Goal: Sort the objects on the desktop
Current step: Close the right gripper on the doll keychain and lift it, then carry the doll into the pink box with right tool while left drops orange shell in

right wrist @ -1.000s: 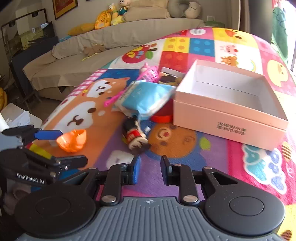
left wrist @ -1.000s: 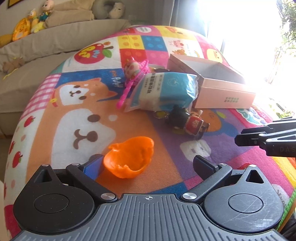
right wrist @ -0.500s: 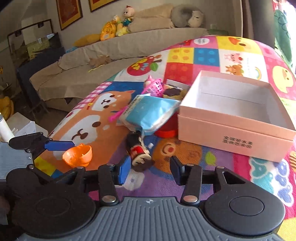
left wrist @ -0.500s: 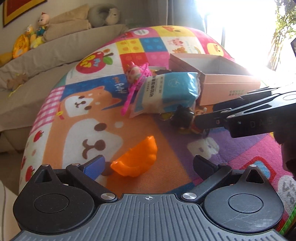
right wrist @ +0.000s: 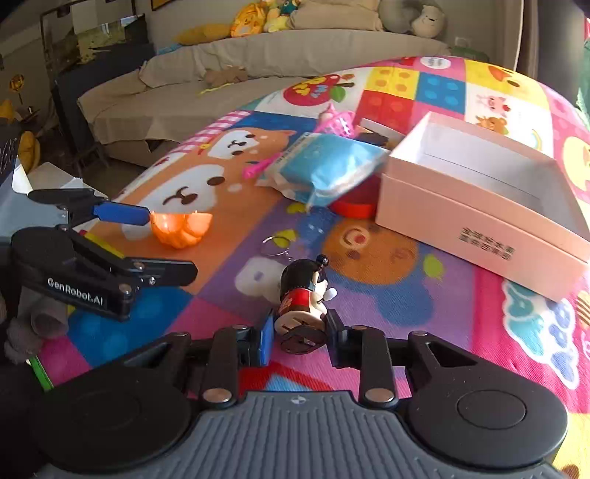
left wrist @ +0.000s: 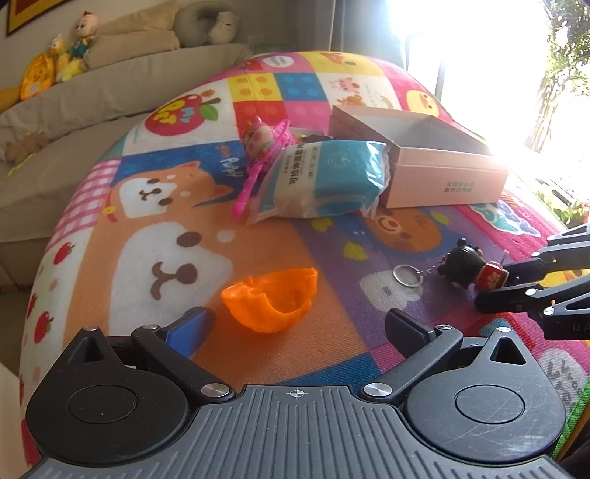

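While right gripper [right wrist: 299,333] jaws, just closing, pinch doll keychain [right wrist: 303,302] base: squeeze firmly, lift straight, clear ring [right wrist: 274,244]; left gripper [left wrist: 295,326] spread over orange shell [left wrist: 273,298].

I'm working in a home, a living room by the look of it. A long beige sofa [right wrist: 258,62] runs along the far wall with plush toys [left wrist: 55,70] and cushions lined up on it. Framed pictures [left wrist: 29,11] hang above. A bright cartoon play mat [left wrist: 177,206] covers the surface. Strong daylight comes from a window [left wrist: 479,55] with greenery outside.
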The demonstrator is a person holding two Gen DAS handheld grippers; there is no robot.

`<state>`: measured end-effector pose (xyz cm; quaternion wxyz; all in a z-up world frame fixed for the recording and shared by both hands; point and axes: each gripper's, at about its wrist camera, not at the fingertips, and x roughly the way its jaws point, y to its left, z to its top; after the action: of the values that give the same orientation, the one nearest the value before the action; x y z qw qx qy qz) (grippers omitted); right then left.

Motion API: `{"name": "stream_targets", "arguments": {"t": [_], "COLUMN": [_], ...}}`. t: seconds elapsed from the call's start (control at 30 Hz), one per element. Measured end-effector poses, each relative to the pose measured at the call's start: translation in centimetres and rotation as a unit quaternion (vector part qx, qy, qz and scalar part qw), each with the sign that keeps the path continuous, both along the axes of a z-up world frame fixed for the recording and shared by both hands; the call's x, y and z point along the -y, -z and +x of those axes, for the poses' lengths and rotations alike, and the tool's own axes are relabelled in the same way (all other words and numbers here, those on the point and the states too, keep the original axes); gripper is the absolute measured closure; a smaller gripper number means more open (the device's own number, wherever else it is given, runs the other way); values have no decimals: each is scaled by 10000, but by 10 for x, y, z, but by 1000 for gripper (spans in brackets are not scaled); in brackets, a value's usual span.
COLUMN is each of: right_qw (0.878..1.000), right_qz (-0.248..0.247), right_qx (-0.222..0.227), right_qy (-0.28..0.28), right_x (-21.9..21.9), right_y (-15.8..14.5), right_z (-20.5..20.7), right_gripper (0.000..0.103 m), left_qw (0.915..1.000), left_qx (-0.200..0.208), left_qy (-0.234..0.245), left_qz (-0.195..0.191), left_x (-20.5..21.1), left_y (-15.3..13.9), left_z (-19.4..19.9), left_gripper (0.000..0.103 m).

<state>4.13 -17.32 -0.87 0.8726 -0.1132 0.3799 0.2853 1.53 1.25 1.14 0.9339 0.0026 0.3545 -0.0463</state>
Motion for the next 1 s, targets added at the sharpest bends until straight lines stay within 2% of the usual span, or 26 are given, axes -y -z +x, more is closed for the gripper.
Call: {"name": "stream_targets", "arguments": {"t": [0.07,0.17,0.23,0.4,0.43,0.5,0.63,0.73,0.9,0.97,1.0], "right_qw": [9994,9973,9961,9967,9968,9967,9966,9961,9961,9966,9969], "right_qz": [-150,-181,-106,29,-15,-87,-114,-106,-106,-131,-157], "right_qx": [130,226,259,358,396,433,461,472,412,411,398], "right_qy": [285,672,836,722,689,679,677,734,766,699,667], "right_x": [15,31,36,30,25,20,17,17,19,18,18], "right_y": [0,0,-1,-2,-2,0,1,2,4,4,4], "right_z": [-5,-4,-3,-2,0,3,9,14,19,17,16], "right_gripper": [74,67,59,48,47,47,47,47,50,56,63], "left_qw": [9999,9997,9993,9982,9981,9979,9976,9977,9982,9984,9985], "left_qx": [-33,-37,-11,-19,-1,-3,-1,29,169,239,263], "left_qy": [-60,-220,-369,-606,-615,-633,-681,-669,-545,-469,-424], "left_qz": [-74,-137,-64,41,52,104,132,115,209,216,209], "left_x": [2,0,-1,-5,-5,-5,-6,-6,-2,1,2], "left_y": [2,2,1,0,0,0,0,0,-3,-7,-8], "left_z": [5,12,15,18,18,18,18,18,13,11,10], "left_gripper": [0,0,0,1,3,18,22,40,41,41,41]}}
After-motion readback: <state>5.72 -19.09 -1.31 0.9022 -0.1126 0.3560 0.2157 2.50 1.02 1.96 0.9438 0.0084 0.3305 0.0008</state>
